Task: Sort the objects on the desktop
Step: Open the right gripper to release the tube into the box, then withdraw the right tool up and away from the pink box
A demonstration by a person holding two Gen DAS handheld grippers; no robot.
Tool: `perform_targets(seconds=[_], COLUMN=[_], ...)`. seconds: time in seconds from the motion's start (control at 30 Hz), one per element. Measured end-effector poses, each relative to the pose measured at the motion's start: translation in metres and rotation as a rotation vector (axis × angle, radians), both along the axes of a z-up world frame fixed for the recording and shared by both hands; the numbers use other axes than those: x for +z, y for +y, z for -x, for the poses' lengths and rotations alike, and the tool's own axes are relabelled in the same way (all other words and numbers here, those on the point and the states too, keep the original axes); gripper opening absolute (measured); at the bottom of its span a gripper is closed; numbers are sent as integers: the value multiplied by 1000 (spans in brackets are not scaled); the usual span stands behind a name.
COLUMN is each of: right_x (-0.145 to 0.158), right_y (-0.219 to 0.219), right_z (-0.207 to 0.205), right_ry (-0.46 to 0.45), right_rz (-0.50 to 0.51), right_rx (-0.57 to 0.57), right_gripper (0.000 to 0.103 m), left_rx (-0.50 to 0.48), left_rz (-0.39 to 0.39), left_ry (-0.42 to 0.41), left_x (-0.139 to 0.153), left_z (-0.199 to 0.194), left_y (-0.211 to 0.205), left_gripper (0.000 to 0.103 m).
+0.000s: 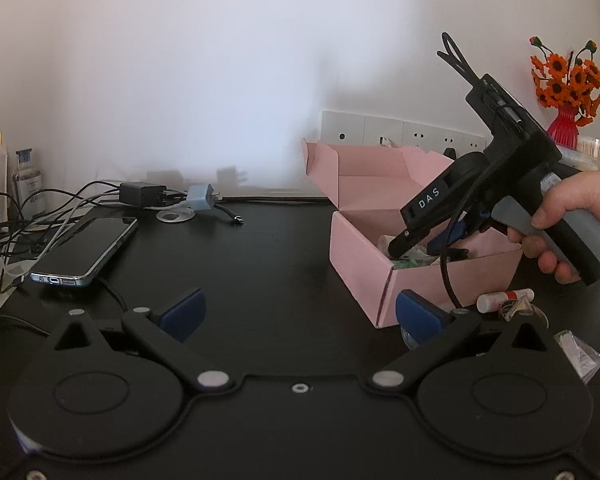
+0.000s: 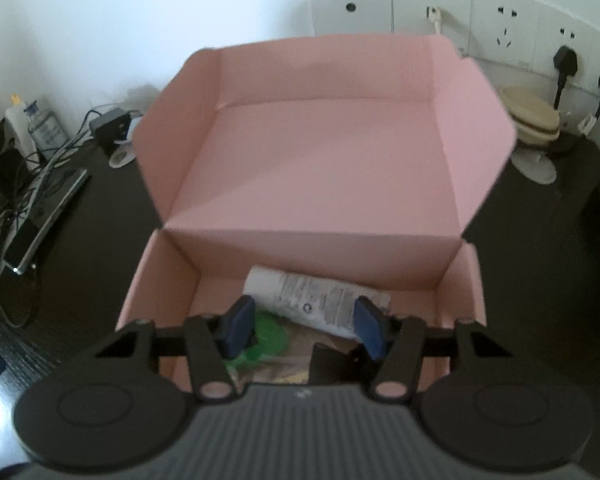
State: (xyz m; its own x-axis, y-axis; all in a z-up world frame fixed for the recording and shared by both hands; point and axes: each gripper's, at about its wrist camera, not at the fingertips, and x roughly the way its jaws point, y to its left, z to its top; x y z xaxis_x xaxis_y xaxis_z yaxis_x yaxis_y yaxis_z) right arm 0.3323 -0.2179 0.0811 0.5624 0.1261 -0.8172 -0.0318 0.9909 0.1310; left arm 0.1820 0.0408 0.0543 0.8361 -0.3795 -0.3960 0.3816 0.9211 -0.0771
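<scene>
The pink box (image 2: 324,168) sat open on the dark surface (image 1: 268,264), lid flap back toward the wall; inside lay one white tube (image 2: 300,296), something green (image 2: 272,336) and a dark item I could not make out. The right gripper (image 2: 304,328) dipped into the box, its fingers (image 2: 238,326) parted with nothing pressed between them; a drop-off step, I judged, and the next move called for lifting clear and going for another piece. The left gripper (image 1: 300,314) hung spread wide and empty near the box's front corner. Outside the box lay one glue stick (image 1: 504,299), one phone (image 1: 88,250) and two chargers (image 1: 142,194) among cables.
</scene>
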Motion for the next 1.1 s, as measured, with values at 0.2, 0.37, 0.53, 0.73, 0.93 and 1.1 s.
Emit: perform_targets(seconds=[0.2, 0.37, 0.53, 0.73, 0.93, 1.1], right_x=[1, 25, 46, 49, 35, 20], right_y=[-4, -9, -19, -43, -64, -81], right_z=[0, 11, 37, 72, 103, 132], right_ry=[1, -87, -220, -300, -373, -406], right_rz=[-34, -52, -7, -4, -16, -45], right_rx=[-12, 4, -25, -41, -35, -22], right_gripper=[55, 64, 97, 100, 102, 102], left_rx=[0, 0, 0, 0, 7, 10], left_rz=[3, 2, 1, -3, -4, -9], left_ry=[1, 0, -2, -1, -1, 0], left_x=[0, 0, -1, -1, -1, -1], left_z=[0, 0, 0, 0, -1, -1], left_y=[0, 1, 0, 0, -1, -2], left_gripper=[103, 103, 103, 103, 103, 103])
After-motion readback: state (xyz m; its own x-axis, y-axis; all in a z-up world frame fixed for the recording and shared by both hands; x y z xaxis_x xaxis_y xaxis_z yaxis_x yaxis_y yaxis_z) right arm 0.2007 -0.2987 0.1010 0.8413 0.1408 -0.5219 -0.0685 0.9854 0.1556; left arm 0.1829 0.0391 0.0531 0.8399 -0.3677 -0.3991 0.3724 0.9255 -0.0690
